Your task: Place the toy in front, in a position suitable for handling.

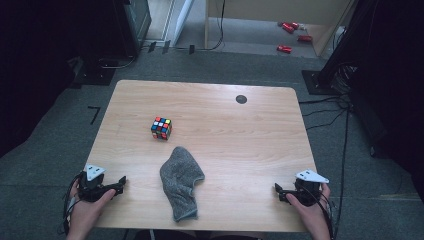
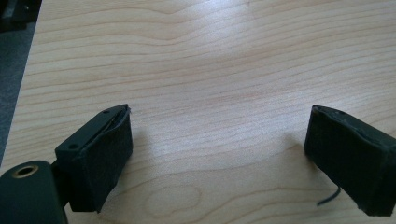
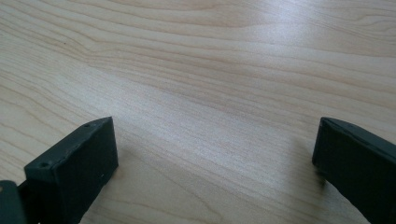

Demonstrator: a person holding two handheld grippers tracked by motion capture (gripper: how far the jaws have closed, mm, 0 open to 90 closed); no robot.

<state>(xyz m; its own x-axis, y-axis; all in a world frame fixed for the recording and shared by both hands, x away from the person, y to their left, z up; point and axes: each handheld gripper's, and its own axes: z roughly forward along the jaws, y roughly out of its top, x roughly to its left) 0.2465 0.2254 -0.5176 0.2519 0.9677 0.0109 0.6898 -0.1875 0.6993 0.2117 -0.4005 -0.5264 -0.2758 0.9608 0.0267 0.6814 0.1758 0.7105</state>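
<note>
The left gripper (image 1: 121, 183) rests low at the table's (image 1: 250, 130) near left corner, held in the person's left hand (image 1: 87, 202), its jaws pointing right toward the cloth (image 1: 181, 177); in the left gripper view the jaws stand wide apart with bare wood between them, gripping nothing. The cloth, a grey knitted piece, lies near the table's front edge about midway between the two grippers, well apart from each. Its long axis runs from the front edge toward the far side, leaning slightly left at the top; the rounded end points away from the person and the narrower, folded end points toward the front edge. A cube (image 1: 161, 128) with coloured squares sits farther back, just beyond the cloth and a little left of it, not touching it. The right gripper (image 1: 276, 190) rests at the near right corner in the right hand (image 1: 310, 210), jaws pointing left toward the cloth; in the right gripper view they are spread wide over bare wood, empty.
</note>
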